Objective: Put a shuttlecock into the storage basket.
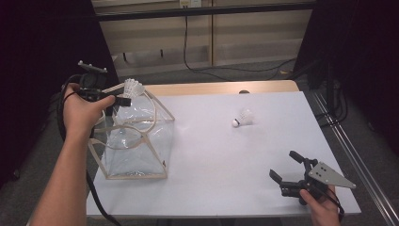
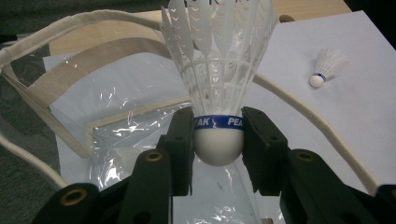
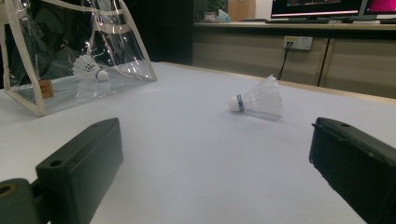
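Observation:
My left gripper [image 1: 123, 98] is shut on the white cork base of a feathered shuttlecock [image 2: 215, 46] with a blue band. It holds the shuttlecock [image 1: 133, 88] upright over the open top of a clear plastic bag [image 1: 136, 146] with beige trim at the table's left. A second shuttlecock [image 3: 88, 69] lies inside that bag [image 3: 28, 100]. A third shuttlecock [image 1: 242, 117] lies on its side on the white table, right of centre. My right gripper [image 1: 283, 164] stands open near the front right corner, its jaws empty and pointing toward that loose shuttlecock [image 3: 257, 100].
The white table [image 1: 211, 155] has a wooden strip along its far edge. The bag's beige handles [image 2: 70, 74] arch around its opening below the held shuttlecock. A cable [image 1: 94, 188] trails from the left gripper along the forearm. Dark curtains stand at both sides.

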`<state>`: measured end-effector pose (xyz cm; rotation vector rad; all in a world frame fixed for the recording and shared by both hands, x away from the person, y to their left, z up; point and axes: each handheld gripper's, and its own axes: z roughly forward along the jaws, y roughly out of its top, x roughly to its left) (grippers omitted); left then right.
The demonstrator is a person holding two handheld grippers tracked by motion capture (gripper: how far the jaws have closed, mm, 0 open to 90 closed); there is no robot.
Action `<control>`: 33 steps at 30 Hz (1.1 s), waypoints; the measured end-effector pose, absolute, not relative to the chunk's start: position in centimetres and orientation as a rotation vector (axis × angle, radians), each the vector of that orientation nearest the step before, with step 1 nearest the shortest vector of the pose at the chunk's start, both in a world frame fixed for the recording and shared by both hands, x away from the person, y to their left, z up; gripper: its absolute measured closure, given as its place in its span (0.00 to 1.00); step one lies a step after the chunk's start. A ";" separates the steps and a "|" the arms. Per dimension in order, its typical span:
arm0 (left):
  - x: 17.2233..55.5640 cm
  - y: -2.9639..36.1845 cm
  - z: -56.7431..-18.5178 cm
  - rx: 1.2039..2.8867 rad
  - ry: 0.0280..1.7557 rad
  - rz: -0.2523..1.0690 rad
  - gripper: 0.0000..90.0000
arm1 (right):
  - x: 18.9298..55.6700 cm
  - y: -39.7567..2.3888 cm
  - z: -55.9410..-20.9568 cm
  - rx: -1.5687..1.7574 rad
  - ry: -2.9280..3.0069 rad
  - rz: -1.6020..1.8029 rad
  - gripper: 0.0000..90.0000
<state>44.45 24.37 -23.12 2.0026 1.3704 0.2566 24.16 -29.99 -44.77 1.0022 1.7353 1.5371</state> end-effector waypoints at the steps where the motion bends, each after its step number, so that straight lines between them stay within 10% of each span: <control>1: 44.5 24.5 -23.2 2.012 1.369 0.256 0.73 | 24.2 -30.0 -44.8 1.002 1.735 1.538 0.03; 33: 45.0 24.9 -25.1 2.019 1.449 0.261 0.73 | 24.1 -30.0 -44.8 1.002 1.734 1.542 0.03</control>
